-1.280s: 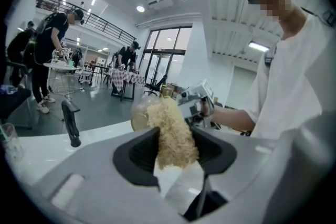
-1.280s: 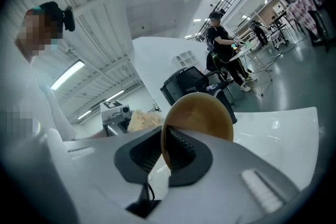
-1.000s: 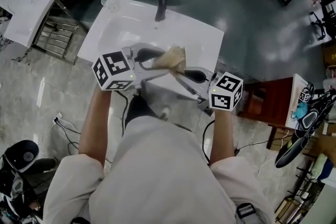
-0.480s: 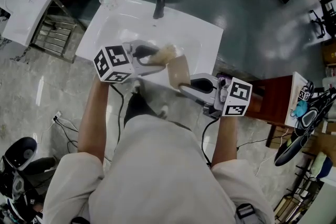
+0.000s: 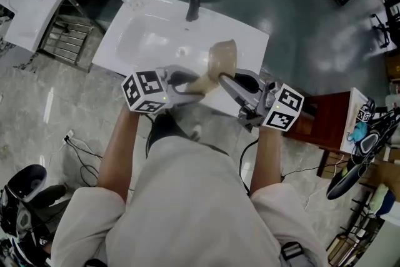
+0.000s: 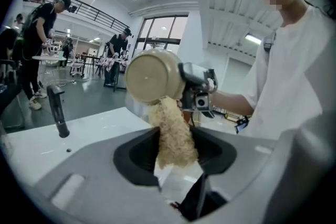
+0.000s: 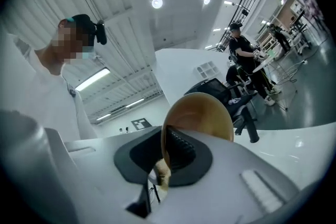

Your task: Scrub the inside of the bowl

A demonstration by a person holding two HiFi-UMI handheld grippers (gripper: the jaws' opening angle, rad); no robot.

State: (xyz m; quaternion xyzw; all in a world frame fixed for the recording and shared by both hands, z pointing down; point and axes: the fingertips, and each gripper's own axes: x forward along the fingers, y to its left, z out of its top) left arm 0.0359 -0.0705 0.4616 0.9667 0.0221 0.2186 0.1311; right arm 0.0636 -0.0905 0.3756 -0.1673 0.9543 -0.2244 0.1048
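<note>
The bowl (image 5: 223, 57) is held up in the air above the white sink (image 5: 150, 40), tipped onto its edge, on the near side of the tap (image 5: 193, 4). The right gripper (image 5: 226, 79) has it by the rim. In the right gripper view the jaws are pinched nearly together on that rim (image 7: 207, 113), one finger inside the bowl and one outside.

In the left gripper view the bowl (image 6: 154, 76) shows its base and outer wall. Its hollow therefore faces away from the left gripper (image 5: 187, 85), towards the right gripper's side.

The left gripper is closed narrowly on a pale, fibrous scrubber (image 6: 173, 136). The scrubber's long axis runs up and away from the jaws, and its far end touches the bowl's lower edge from outside.

The scrubber (image 5: 199, 82) lies just below and beside the bowl, not in it. I judge that the coming move must bring it round the rim into the hollow, or turn the bowl to face it.
</note>
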